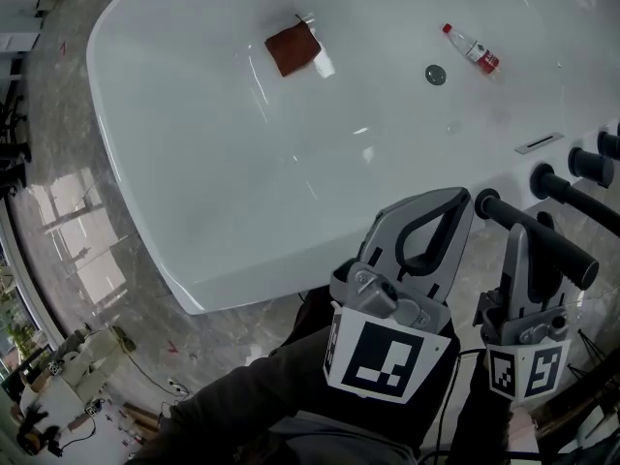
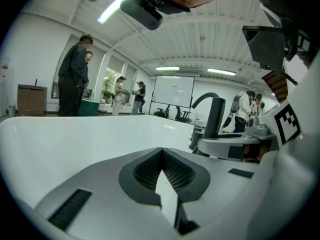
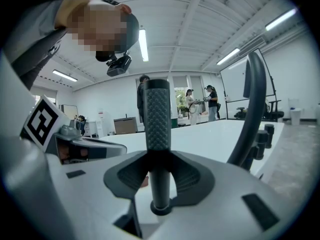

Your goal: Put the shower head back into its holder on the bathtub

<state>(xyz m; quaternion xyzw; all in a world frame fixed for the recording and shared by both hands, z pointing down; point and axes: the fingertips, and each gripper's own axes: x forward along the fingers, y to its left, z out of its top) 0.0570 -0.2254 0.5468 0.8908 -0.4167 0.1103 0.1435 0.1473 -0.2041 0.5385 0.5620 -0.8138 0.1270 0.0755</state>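
The black shower head [image 1: 542, 238] is a long rod with a textured grip [image 3: 157, 115]. It lies across the tub's near right rim in the head view and stands upright between the jaws in the right gripper view. My right gripper [image 1: 525, 245] [image 3: 158, 159] is shut on its thin stem. A dark ring [image 3: 160, 207] circles the stem's low end. My left gripper [image 1: 455, 206] [image 2: 162, 153] hovers just left of it over the rim, shut and holding nothing. I cannot tell where the holder is.
The white bathtub [image 1: 194, 163] holds a brown cloth [image 1: 292, 47], a red-labelled bottle [image 1: 474, 50] and a drain [image 1: 436, 75]. Black tap knobs [image 1: 587, 165] and a curved black spout [image 3: 252, 109] stand on the right rim. People stand in the background [image 2: 74, 79].
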